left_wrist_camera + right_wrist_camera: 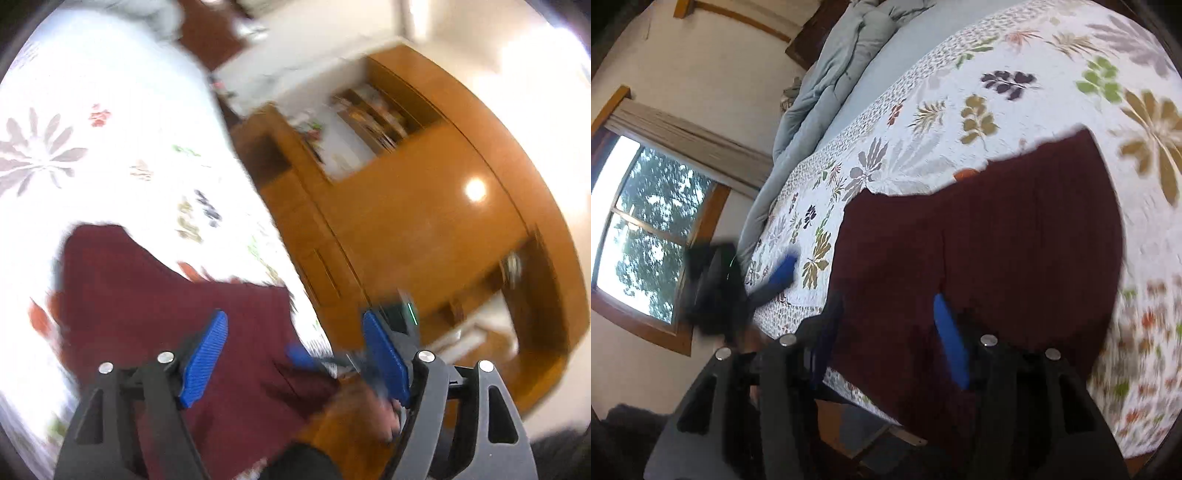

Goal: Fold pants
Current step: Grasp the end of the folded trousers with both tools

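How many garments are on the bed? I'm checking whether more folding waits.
1: the maroon pants lie spread on the floral quilt near the bed's edge, in front of both grippers. A grey comforter is bunched at the far end; it could hide something.

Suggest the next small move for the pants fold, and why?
Probably bring the right tool down onto the near edge of the maroon pants and close on it. Both tools stand open and hold nothing; the left tool hangs above the cloth, and the pants lie spread on the floral quilt.
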`<move>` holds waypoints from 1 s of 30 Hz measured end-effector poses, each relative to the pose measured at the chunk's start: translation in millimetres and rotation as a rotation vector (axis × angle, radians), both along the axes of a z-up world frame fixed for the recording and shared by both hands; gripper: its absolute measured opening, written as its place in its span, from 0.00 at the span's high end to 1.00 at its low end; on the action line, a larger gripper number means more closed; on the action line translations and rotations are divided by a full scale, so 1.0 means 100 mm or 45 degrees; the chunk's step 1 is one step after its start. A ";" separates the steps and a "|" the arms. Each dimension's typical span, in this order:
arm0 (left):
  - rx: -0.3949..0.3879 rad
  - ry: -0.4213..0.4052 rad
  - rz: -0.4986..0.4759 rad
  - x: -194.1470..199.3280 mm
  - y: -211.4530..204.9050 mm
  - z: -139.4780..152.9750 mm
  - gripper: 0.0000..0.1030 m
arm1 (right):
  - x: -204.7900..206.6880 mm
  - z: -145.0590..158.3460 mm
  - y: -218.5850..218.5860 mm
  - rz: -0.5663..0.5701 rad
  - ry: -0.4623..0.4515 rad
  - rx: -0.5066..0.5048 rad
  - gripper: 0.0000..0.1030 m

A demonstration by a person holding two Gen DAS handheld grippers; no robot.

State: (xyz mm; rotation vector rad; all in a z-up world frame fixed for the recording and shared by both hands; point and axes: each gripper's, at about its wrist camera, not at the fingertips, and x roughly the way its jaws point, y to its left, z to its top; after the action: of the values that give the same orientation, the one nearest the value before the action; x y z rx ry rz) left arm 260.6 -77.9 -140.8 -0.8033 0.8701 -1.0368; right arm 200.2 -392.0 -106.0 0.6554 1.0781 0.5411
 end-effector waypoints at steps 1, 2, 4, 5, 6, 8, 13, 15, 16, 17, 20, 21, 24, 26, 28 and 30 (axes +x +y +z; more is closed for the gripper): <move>0.013 0.094 -0.007 0.22 0.03 -0.19 0.28 | -0.08 -0.03 -0.04 -0.013 -0.006 0.006 0.51; 0.043 0.161 -0.019 0.36 0.03 -0.34 0.28 | -0.19 -0.09 -0.11 -0.023 -0.008 0.020 0.51; 0.135 0.287 0.007 0.60 0.08 -0.74 0.72 | -0.35 -0.21 -0.19 -0.047 0.005 -0.020 0.67; 0.139 0.334 0.027 0.66 0.13 -0.89 0.86 | -0.40 -0.33 -0.24 -0.054 0.013 -0.023 0.78; 0.123 0.378 0.070 0.68 0.22 -1.02 0.97 | -0.49 -0.49 -0.35 -0.085 0.033 0.011 1.00; 0.063 0.385 0.075 0.63 0.26 -1.10 0.97 | -0.60 -0.76 -0.50 -0.126 0.063 0.148 1.00; 0.071 0.353 0.106 0.56 0.29 -1.02 0.94 | -0.56 -0.67 -0.54 -0.104 0.040 0.154 0.93; 0.085 0.284 0.138 0.50 0.37 -0.80 0.64 | -0.46 -0.44 -0.57 -0.101 -0.004 0.120 0.70; 0.084 0.242 0.161 0.45 0.41 -0.67 0.54 | -0.39 -0.30 -0.60 -0.112 -0.046 0.109 0.63; 0.068 0.190 0.170 0.36 0.44 -0.51 0.53 | -0.32 -0.20 -0.62 -0.115 -0.076 0.119 0.63; 0.023 0.115 0.123 0.10 0.33 -0.23 0.52 | 0.05 0.02 -0.65 -0.112 -0.137 0.174 0.62; 0.007 0.108 0.096 0.00 0.27 -0.20 0.52 | 0.21 0.04 -0.64 -0.110 -0.145 0.187 0.62; -0.016 0.113 -0.026 -0.43 -0.05 -0.29 0.52 | 0.60 -0.16 -0.61 -0.101 -0.081 0.259 0.62; 0.021 0.169 -0.071 -0.62 -0.19 -0.54 0.52 | 0.80 -0.44 -0.64 -0.098 0.004 0.190 0.71; 0.045 0.196 -0.062 -0.69 -0.26 -0.72 0.65 | 0.85 -0.75 -0.75 -0.117 0.071 0.134 1.00; 0.024 0.209 -0.054 -0.69 -0.22 -0.77 0.71 | 0.73 -0.92 -0.96 -0.178 0.105 0.251 1.00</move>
State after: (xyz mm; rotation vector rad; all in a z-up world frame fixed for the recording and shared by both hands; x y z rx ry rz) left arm 191.5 -100.2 -217.6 -0.8660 1.0388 -1.0081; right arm 273.2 -488.4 -198.1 0.9256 1.0547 0.5066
